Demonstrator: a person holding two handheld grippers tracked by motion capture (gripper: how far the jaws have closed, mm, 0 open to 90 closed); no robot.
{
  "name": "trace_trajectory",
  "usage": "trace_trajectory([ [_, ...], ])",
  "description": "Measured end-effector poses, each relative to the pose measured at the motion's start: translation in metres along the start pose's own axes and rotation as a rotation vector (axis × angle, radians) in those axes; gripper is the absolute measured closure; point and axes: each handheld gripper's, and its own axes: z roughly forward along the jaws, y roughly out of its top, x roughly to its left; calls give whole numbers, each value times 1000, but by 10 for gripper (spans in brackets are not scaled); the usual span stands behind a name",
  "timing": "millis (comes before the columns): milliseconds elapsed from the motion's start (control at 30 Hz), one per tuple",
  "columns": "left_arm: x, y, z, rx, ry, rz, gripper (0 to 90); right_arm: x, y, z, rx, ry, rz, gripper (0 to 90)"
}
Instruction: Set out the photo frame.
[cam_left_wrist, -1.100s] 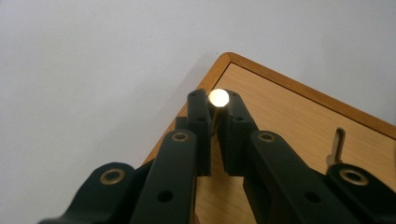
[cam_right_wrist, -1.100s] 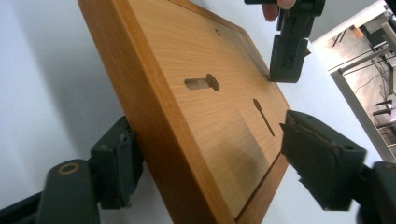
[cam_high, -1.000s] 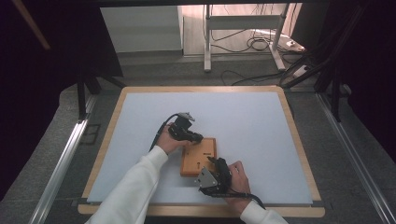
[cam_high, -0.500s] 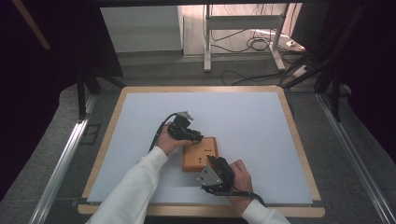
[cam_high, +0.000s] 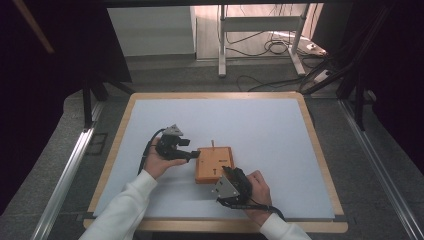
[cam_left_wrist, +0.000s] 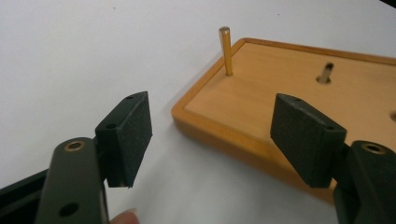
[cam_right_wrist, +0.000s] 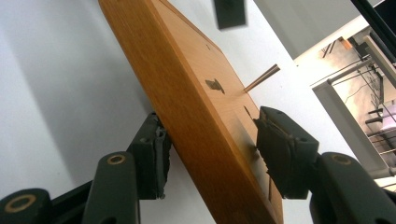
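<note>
On a white tabletop (cam_high: 260, 125), the left gripper (cam_left_wrist: 212, 140), jaws just opened wide and empty, backs leftward from the planted brass peg (cam_left_wrist: 226, 50) while the right gripper (cam_right_wrist: 210, 158) clamps the wooden block (cam_high: 214, 164), suggesting insertion done

A white table top (cam_high: 260, 125) framed in pale wood is set on grey floor (cam_high: 360, 165). Beyond it, a metal stand (cam_high: 260, 45), cables (cam_high: 272, 47) and a white panel (cam_high: 150, 30) are seen; both sides are left dark.

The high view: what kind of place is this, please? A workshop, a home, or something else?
Probably a lab or test room arranged for recording. A white work table with a wooden rim stands between metal rails, and loose cables lie on the floor behind it. The surroundings are dark, with no household furniture visible.
</note>
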Motion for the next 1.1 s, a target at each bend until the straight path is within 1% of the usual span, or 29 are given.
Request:
trace_trajectory([
  [67,0,-7,-8,-26,-2,-15,276,0,0,0,1,1,-3,461],
  [133,0,-13,-14,-28,0,-20,276,0,0,0,2,2,-4,461],
  [167,0,-16,-18,-39,0,-22,275,0,0,0,2,2,-4,461],
  [200,-1,-21,-22,-53,-2,-37,275,0,0,0,2,1,-1,461],
  [267,-1,-28,-27,-56,-1,-50,270,-1,0,0,5,2,-6,462],
  [333,-2,-37,-33,-60,25,-55,267,-1,0,0,5,1,-5,465],
  [433,-4,-52,-42,-55,43,-61,266,-2,1,-1,4,-7,-6,474],
  [533,-7,-64,-48,-45,60,-49,264,-3,2,-2,-1,-11,-3,481],
  [567,-9,-68,-52,-48,70,-45,264,-4,2,-2,-1,-11,-3,483],
  [600,-10,-70,-54,-55,71,-46,264,-4,3,-2,2,-13,-4,487],
  [733,-9,-75,-58,-66,78,-50,264,-7,6,-2,-1,-16,-5,501],
  [833,-9,-76,-57,-66,77,-52,264,-10,7,-3,-5,-21,-7,515],
  [900,-10,-75,-56,-62,74,-44,264,-12,8,-3,-5,-24,-13,522],
  [933,-10,-75,-55,-58,70,-45,264,-13,9,-4,-3,-23,-15,524],
  [1000,-10,-75,-55,-53,67,-35,262,-15,10,-4,1,-20,-15,527],
  [1100,-9,-75,-57,-60,67,-44,262,-18,12,-4,6,-12,-16,533],
])
